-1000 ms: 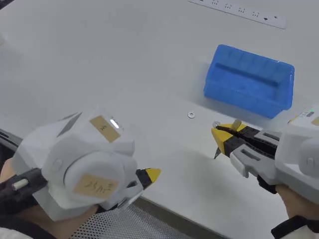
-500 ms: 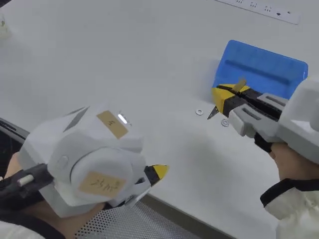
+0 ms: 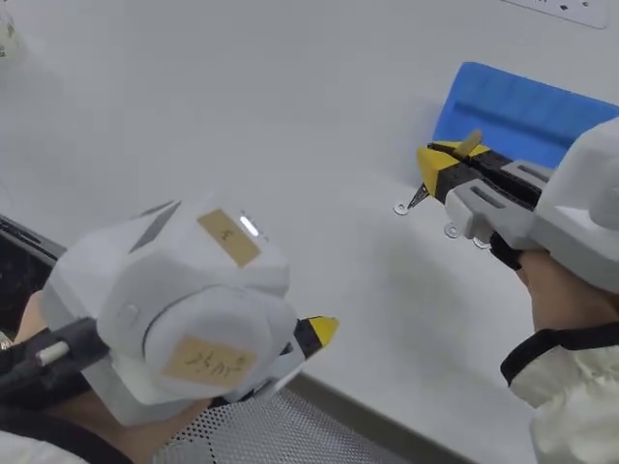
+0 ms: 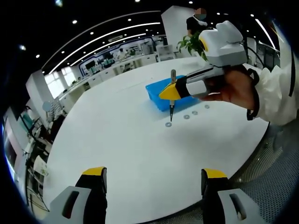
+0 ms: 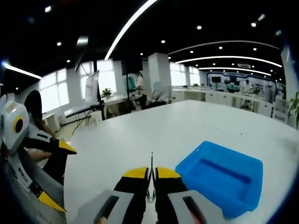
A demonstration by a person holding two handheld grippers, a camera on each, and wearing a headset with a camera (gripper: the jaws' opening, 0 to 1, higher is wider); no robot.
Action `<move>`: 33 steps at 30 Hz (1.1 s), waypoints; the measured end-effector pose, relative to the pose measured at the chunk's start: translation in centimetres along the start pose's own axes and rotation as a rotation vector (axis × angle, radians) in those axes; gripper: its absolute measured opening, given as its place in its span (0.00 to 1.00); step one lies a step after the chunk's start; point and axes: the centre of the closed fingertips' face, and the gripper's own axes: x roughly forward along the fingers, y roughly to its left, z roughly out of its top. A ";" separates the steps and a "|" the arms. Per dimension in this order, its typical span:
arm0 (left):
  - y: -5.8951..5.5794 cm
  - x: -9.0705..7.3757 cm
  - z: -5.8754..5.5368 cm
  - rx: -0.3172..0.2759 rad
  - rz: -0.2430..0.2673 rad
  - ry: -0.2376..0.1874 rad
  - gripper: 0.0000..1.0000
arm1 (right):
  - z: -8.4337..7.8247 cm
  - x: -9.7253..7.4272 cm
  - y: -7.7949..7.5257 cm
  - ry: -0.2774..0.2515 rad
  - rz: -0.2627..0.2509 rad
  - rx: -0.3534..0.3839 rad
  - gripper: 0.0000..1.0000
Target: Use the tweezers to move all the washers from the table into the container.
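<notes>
My right gripper (image 3: 432, 169) is shut on thin metal tweezers (image 3: 417, 197) that point down at the white table (image 3: 242, 116). Their tip hangs just above and beside the leftmost washer (image 3: 400, 208). Two more small washers (image 3: 451, 231) lie close by on the right, under the gripper. Behind them stands the blue container (image 3: 527, 111). The left gripper view shows the tweezers (image 4: 172, 106) over that washer (image 4: 168, 124), with several washers in a row before the container (image 4: 161, 89). In the right gripper view the jaws pinch the tweezers (image 5: 151, 164). My left gripper (image 3: 311, 336) is open at the table's near edge.
A white power strip (image 3: 571, 8) lies at the far edge of the table. A perforated metal surface (image 3: 261, 435) sits below the table's near edge. In the right gripper view the blue container (image 5: 219, 175) is on the right and the left gripper (image 5: 46, 154) on the left.
The right gripper has carried the tweezers up and towards the container, from the near side of the washers to the leftmost washer. The left gripper has stayed in place, still open.
</notes>
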 end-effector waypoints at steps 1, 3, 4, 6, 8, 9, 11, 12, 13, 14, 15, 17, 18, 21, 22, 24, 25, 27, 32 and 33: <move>0.0 0.0 0.0 0.000 0.000 0.000 0.84 | 0.0 0.1 -0.1 -0.002 -0.006 -0.003 0.02; 0.0 0.0 0.0 -0.001 -0.001 0.000 0.84 | 0.0 0.1 -0.2 -0.007 -0.013 -0.008 0.02; 0.0 0.0 0.0 0.000 -0.001 0.002 0.84 | 0.0 0.2 -0.3 -0.007 -0.015 -0.008 0.02; 0.0 0.0 0.0 0.000 -0.001 0.002 0.84 | -0.3 0.4 -0.3 -0.001 -0.013 -0.004 0.02; 0.0 0.0 -0.1 -0.001 -0.001 0.004 0.84 | -0.5 0.5 -0.2 0.003 -0.008 -0.002 0.02; 0.0 0.0 -0.1 0.001 0.000 0.005 0.84 | -0.5 0.5 -0.1 0.004 -0.007 0.002 0.02; 0.0 0.0 -0.1 0.000 -0.001 0.006 0.84 | -0.6 0.5 -0.1 0.004 -0.011 -0.017 0.02; 0.0 0.0 -0.1 -0.001 -0.001 0.007 0.84 | -0.6 0.5 -0.1 0.005 -0.012 -0.026 0.02; 0.0 0.0 -0.1 0.000 -0.001 0.008 0.84 | -0.6 0.5 -0.2 0.004 -0.013 -0.026 0.02; 0.0 0.0 -0.2 0.000 0.000 0.009 0.84 | -0.6 0.6 -0.2 0.001 -0.014 -0.023 0.02; 0.0 0.0 -0.2 0.000 -0.001 0.010 0.84 | -0.5 0.6 -0.2 -0.002 -0.012 -0.019 0.02; 0.0 0.1 -0.2 0.002 -0.001 0.012 0.84 | -0.4 0.7 -0.2 -0.003 -0.011 -0.024 0.02; 0.0 0.1 -0.2 0.002 -0.001 0.013 0.84 | -0.4 0.9 -0.1 -0.003 -0.007 -0.027 0.02; 0.0 0.1 -0.3 0.002 -0.001 0.016 0.84 | -0.5 1.0 -0.1 0.001 -0.008 -0.051 0.02; 0.0 0.1 -0.3 0.003 -0.002 0.016 0.84 | -0.5 1.0 0.0 -0.002 -0.004 -0.068 0.02; 0.0 0.1 -0.3 0.003 -0.002 0.018 0.84 | -0.4 1.1 0.0 -0.001 0.001 -0.072 0.02; 0.0 0.1 -0.3 0.003 -0.002 0.019 0.84 | -0.4 1.1 0.1 0.000 0.005 -0.072 0.02; 0.0 0.1 -0.3 0.002 -0.003 0.017 0.84 | -0.5 1.0 0.3 0.009 0.008 -0.100 0.02; -0.1 0.1 -0.3 0.005 -0.002 0.021 0.84 | -0.8 0.7 0.3 0.025 0.004 -0.160 0.02; -0.1 0.1 -0.3 0.004 -0.002 0.020 0.84 | -0.9 0.7 0.3 0.029 0.003 -0.157 0.02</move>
